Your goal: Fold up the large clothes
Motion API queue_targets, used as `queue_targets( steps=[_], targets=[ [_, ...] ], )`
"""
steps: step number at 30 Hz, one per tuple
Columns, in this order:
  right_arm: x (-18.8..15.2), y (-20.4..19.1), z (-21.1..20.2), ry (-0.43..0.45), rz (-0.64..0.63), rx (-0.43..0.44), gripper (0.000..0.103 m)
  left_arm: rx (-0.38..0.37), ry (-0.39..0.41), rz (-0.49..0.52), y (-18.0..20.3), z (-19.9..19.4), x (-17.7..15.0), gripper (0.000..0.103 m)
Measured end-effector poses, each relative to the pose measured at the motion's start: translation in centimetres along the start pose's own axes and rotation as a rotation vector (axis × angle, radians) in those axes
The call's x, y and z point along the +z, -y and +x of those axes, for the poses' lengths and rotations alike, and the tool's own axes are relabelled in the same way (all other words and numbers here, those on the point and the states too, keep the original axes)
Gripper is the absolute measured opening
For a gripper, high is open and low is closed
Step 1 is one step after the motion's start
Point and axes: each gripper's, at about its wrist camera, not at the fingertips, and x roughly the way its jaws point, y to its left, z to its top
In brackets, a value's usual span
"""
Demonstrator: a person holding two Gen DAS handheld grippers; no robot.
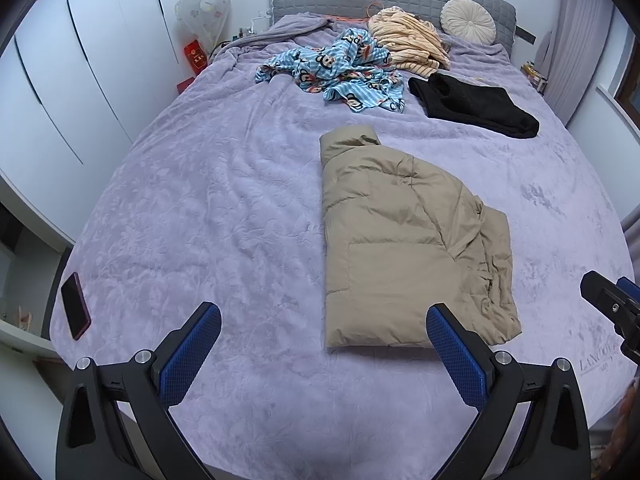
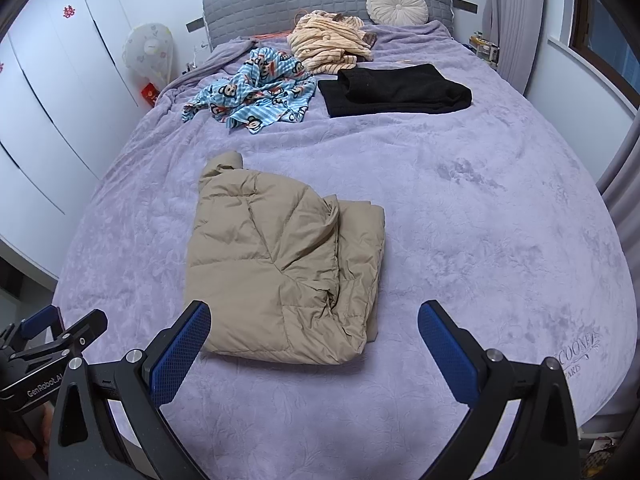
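A tan puffer jacket (image 1: 404, 248) (image 2: 280, 268) lies folded lengthwise on the lilac bedspread (image 1: 208, 216) (image 2: 480, 232), collar toward the headboard. My left gripper (image 1: 324, 328) hovers open above the bed's foot end, and its right finger overlaps the jacket's hem in the view. My right gripper (image 2: 314, 324) is open too, just short of the jacket's near edge. Neither holds anything. Each gripper shows at the edge of the other's view: the right gripper (image 1: 612, 304) and the left gripper (image 2: 56, 340).
A crumpled blue cartoon-print garment (image 1: 340, 68) (image 2: 256, 88), a striped cream garment (image 1: 408, 40) (image 2: 328, 44) and a folded black garment (image 1: 472, 104) (image 2: 396, 88) lie near the headboard. A round cushion (image 1: 468, 20) (image 2: 398, 4) leans there. A phone (image 1: 75, 306) rests at the bed's left edge. Wardrobe doors (image 1: 72, 80) stand left.
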Motion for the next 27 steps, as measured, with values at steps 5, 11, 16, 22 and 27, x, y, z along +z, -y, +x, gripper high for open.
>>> queue_targets(
  steps=[5,11,16,22,27],
  targets=[
    [-0.01,-0.09,-0.06,0.0,-0.001,-0.001,0.103,0.002,-0.001,-0.001,0.02,0.03,-0.05,0.103],
    [0.0,-0.16,-0.12,0.003,0.0,-0.001,0.103,0.003,0.0,-0.003,0.02,0.01,-0.07,0.103],
    [0.14,-0.2,-0.15,0.003,-0.002,-0.001,0.103,0.003,0.001,-0.004,-0.01,0.0,-0.1,0.103],
    [0.27,-0.23,-0.18,0.002,-0.003,-0.001,0.103,0.01,0.0,-0.014,-0.14,0.05,-0.26,0.103],
    [0.3,-0.31,-0.25,0.002,-0.002,-0.003,0.103,0.011,-0.001,-0.016,-0.22,0.16,-0.15,0.103]
  ],
)
